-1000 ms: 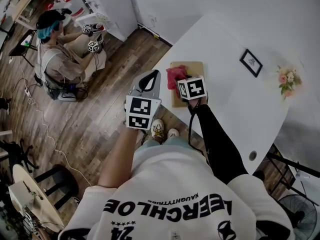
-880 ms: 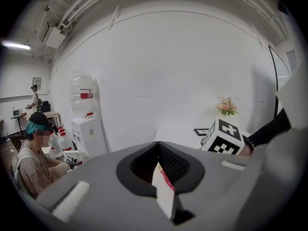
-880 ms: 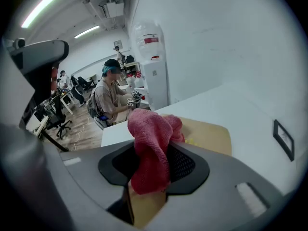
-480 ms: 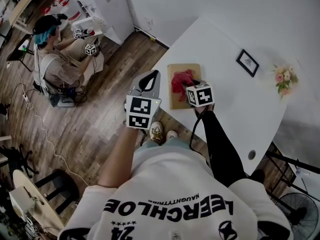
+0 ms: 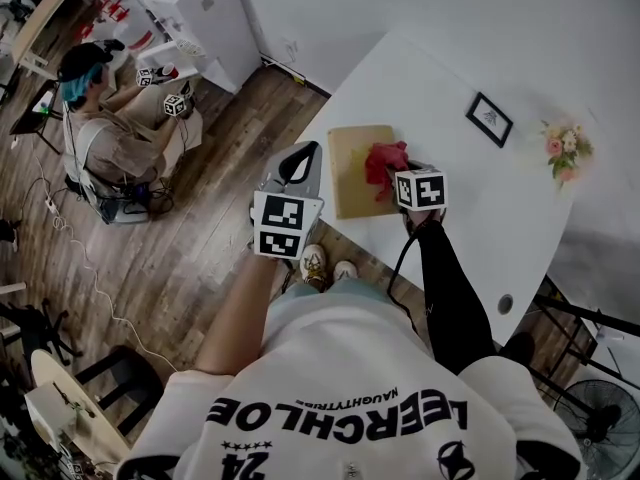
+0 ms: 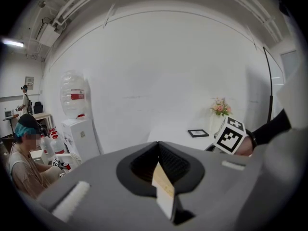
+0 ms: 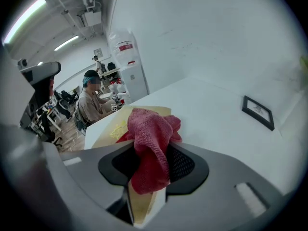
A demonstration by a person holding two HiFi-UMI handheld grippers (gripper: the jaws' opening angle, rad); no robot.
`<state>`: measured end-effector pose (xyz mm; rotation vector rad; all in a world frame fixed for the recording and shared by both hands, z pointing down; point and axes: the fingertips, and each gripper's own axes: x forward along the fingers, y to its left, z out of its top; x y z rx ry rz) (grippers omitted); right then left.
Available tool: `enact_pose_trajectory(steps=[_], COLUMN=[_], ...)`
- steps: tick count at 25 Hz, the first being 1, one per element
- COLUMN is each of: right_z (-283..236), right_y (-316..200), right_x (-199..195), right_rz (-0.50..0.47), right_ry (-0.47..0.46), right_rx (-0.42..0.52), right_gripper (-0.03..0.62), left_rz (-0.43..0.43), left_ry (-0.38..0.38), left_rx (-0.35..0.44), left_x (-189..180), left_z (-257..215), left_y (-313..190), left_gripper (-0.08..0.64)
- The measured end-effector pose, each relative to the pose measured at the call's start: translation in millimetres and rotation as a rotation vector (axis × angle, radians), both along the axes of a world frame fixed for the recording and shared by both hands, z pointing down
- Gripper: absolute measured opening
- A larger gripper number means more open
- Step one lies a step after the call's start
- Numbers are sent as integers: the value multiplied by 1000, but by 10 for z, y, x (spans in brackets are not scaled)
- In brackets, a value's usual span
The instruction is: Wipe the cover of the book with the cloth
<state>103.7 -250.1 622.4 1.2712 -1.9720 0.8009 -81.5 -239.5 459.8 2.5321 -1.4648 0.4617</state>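
Right gripper (image 5: 398,171) and cloth (image 5: 385,163) shifted toward 3 o'clock across the book (image 5: 352,171)

Since one second ago, the right gripper has carried the red cloth from the 9 o'clock half of the tan book cover to its 3 o'clock edge. The cloth now lies partly over that edge, in contact with the cover.

1. Right gripper: the jaws are clamped on the cloth. In the right gripper view, a fold of the knitted fabric is pinched between the pads and bunches up above them. The bare cover shows beyond it at 10 o'clock.
2. Left gripper (image 5: 302,154): the jaws are fully together with nothing between them. It is held off the table (image 5: 450,78), over the wooden floor (image 5: 190,258), at 9 o'clock of the book and apart from it.
3. Book: it lies flat at the table's near corner, cover up.
4. Other items: a small framed picture (image 5: 488,120) lies on the table at 2 o'clock of the book, well apart from it. A bunch of flowers (image 5: 562,148) stands further out at 3 o'clock. A seated person (image 5: 100,118) with two more grippers is on the floor side at 10 o'clock, beside a water dispenser (image 6: 77,124).
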Motion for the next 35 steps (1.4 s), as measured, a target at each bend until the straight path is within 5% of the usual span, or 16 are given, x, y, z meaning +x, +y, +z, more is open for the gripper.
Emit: enact_pose_trajectory(steps=[6,10,22,35], right_z=[-44,-364,-1791,-2582], right_y=[3,-1,152,548], right_x=[40,78,205,600], right_rz=[59,27,-31,-30], right_ry=[-113,-70,-134,-143], right_rx=[17,144,592,848], right_gripper=[149,147,149,149], left_rz=[7,11,9,-8], left_ry=[-2,8,-6,-17], left_rx=[3,16,158,317], left_x=[61,138,559,908], left_z=[-12,-89,-668,-1277], left_y=[17,18,125,460], left_gripper=[55,55,55,55])
